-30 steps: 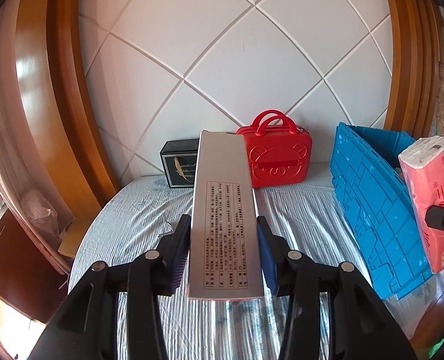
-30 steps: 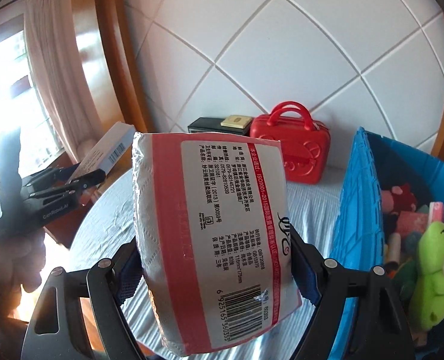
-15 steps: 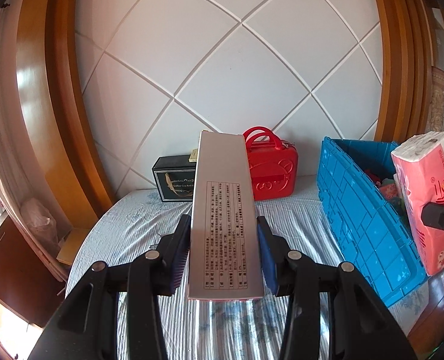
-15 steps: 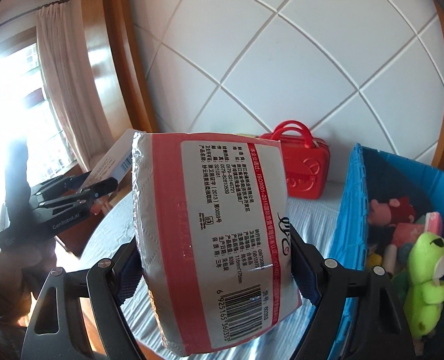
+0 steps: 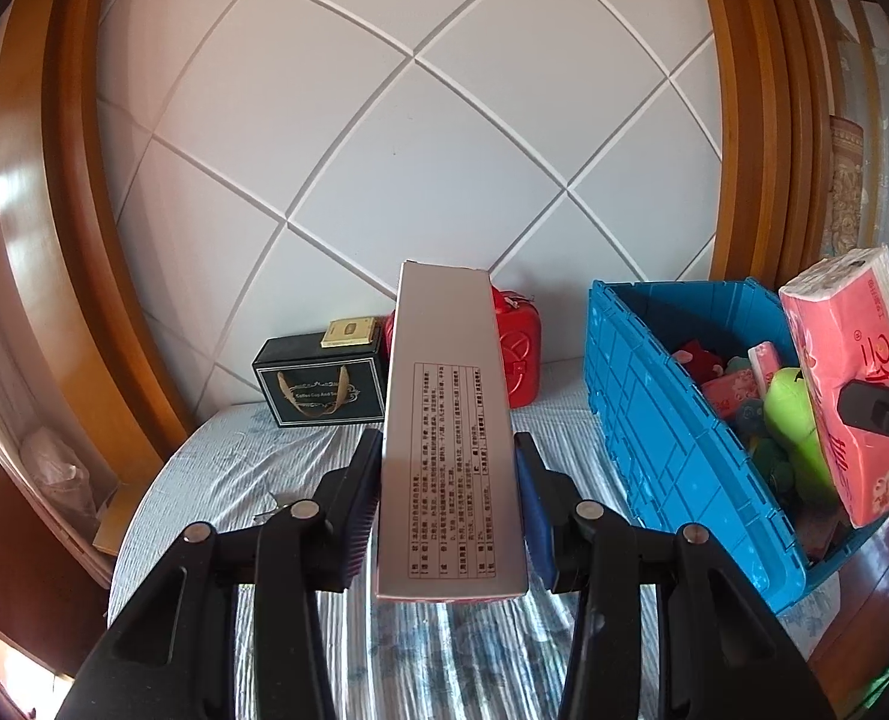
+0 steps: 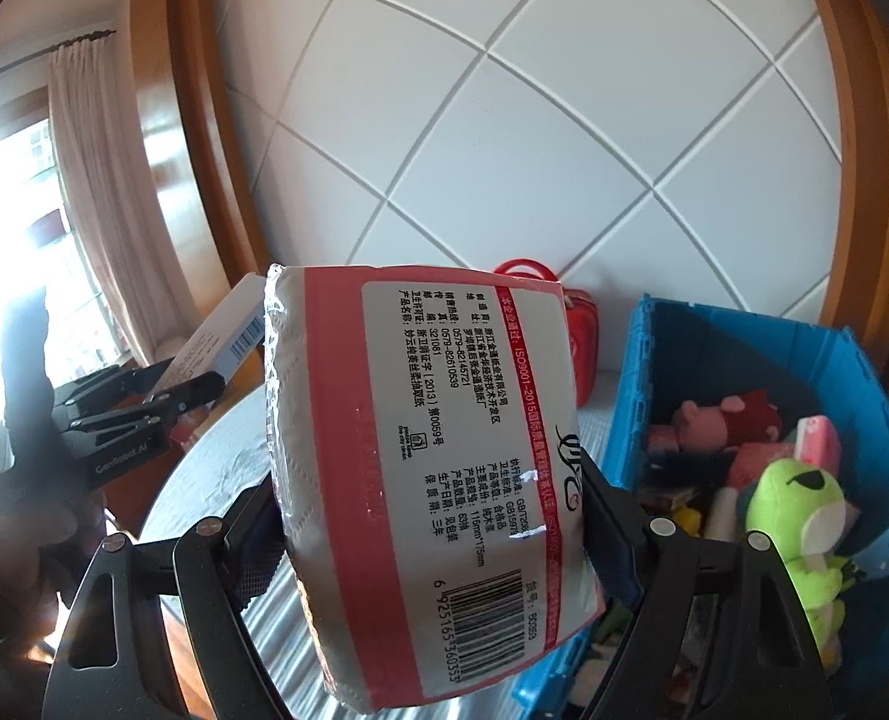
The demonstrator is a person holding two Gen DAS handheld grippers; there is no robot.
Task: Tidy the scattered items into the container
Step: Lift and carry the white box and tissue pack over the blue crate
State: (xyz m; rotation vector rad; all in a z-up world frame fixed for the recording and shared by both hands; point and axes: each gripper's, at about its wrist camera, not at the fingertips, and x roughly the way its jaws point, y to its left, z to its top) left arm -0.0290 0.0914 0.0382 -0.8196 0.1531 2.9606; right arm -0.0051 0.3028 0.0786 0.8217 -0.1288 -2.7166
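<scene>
Both grippers are carrying loads: L gripper (image 5: 447, 510) clamping a long box (image 5: 450, 420) pointing far, R gripper (image 6: 438, 531) squeezing a tissue pack (image 6: 432, 468). Blue bin (image 6: 744, 348) lying right, probably nearer R.

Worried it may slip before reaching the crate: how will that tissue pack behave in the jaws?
The tissue pack probably squashes: its wrap dents at the right gripper. The glossy film may slide. It looks light for its bulk.
</scene>
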